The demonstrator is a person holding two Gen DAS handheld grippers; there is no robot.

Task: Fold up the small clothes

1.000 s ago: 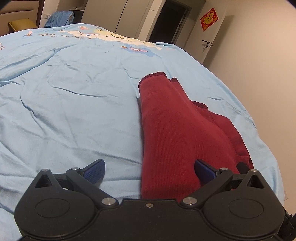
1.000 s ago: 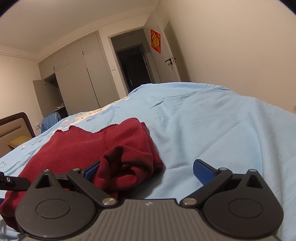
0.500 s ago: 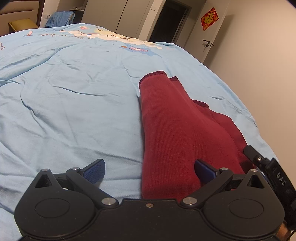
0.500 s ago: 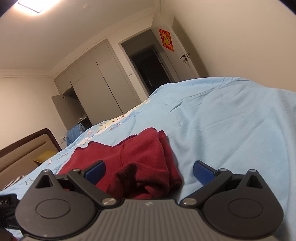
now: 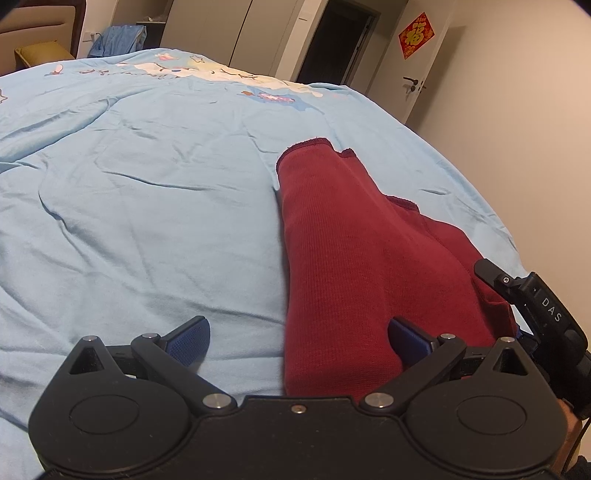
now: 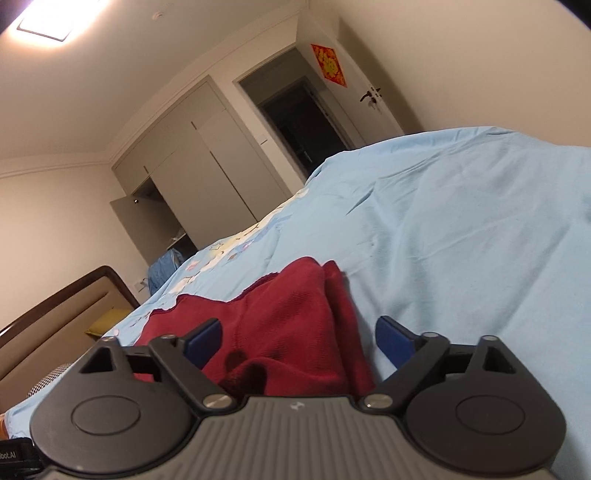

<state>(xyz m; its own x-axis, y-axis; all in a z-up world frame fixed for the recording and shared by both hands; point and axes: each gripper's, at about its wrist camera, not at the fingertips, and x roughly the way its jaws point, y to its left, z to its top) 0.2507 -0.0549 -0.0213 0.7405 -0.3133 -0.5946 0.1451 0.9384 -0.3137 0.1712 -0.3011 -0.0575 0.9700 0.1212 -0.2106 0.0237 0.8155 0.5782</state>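
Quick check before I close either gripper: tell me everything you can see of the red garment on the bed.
The red garment is dark red, ribbed knit, lying folded lengthwise on the light blue bedsheet, with raw-looking hems at its far end. Its near end is bunched and rumpled. The left gripper is open over its near left edge; the right gripper is open around the rumpled end. Neither visibly pinches it.

"DAS" on right hand-held gripper (image 5: 532, 295) | "福" on red door sign (image 5: 416, 35)

Warm, dim indoor light

A ceiling lamp (image 6: 44, 18) is glaring at top left; fisheye bending is darkening the corners.
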